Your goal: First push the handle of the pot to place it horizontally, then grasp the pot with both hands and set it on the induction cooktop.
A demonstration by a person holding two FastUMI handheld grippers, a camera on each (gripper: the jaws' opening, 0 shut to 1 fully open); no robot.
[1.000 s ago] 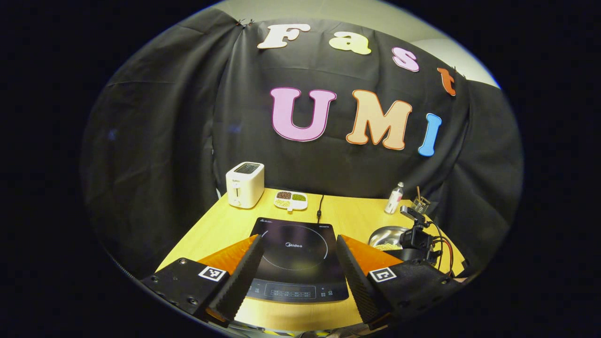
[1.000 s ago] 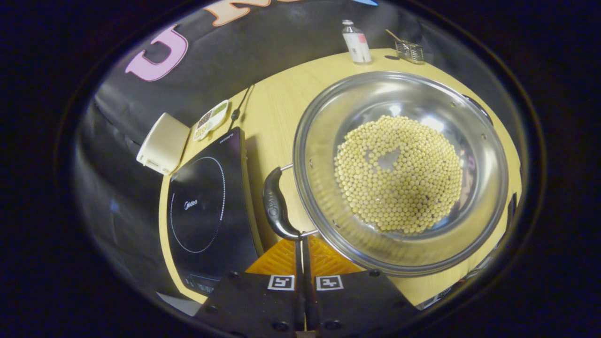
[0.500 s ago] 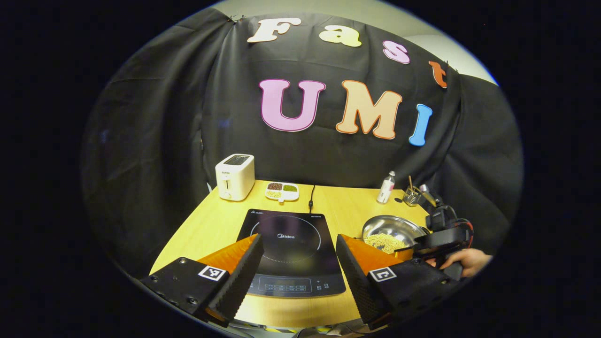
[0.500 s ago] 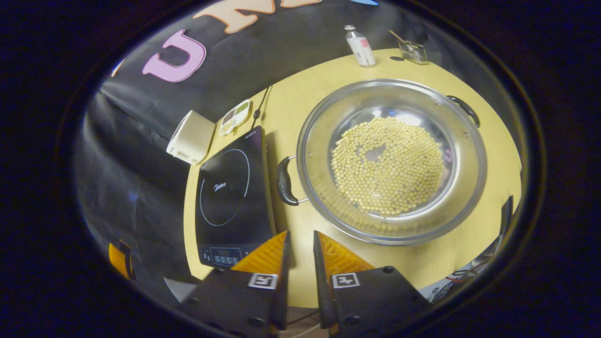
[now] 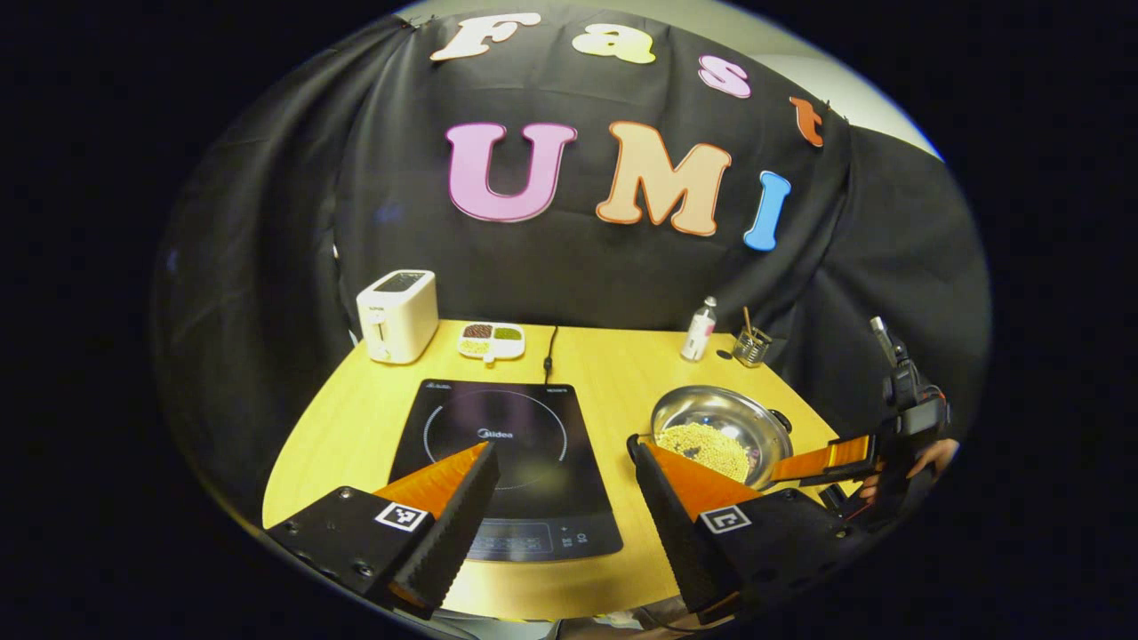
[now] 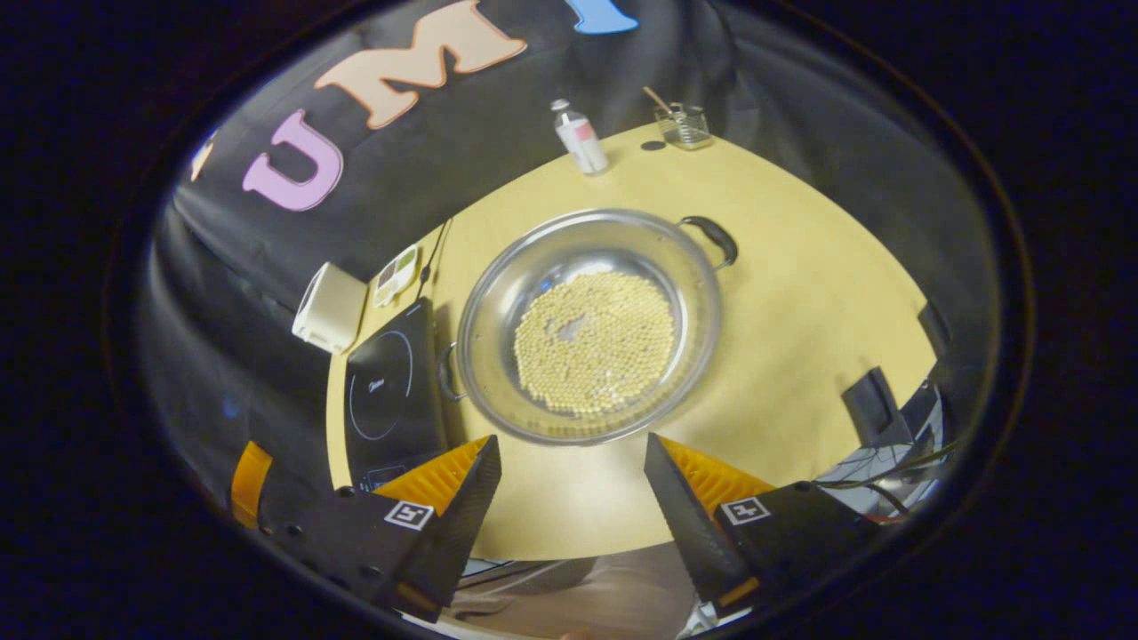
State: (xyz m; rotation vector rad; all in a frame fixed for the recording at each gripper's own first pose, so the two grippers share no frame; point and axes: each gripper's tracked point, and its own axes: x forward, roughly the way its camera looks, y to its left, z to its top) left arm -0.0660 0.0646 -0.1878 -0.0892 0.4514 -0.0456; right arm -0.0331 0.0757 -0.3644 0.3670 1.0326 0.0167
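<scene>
Two grippers — left gripper [image 5: 562, 484], right gripper [image 6: 569, 480] — gape wide, empty; soybean-filled steel pot [image 6: 587, 324] sits beside induction cooktop [image 6: 387, 391].

Each hand-held gripper [image 5: 564, 462] has black bodies with square markers, screws.

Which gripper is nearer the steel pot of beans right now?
Right, I'd judge. The right gripper hangs open just before the steel pot of beans; the left gripper is open over the black induction cooktop, beside it.
</scene>
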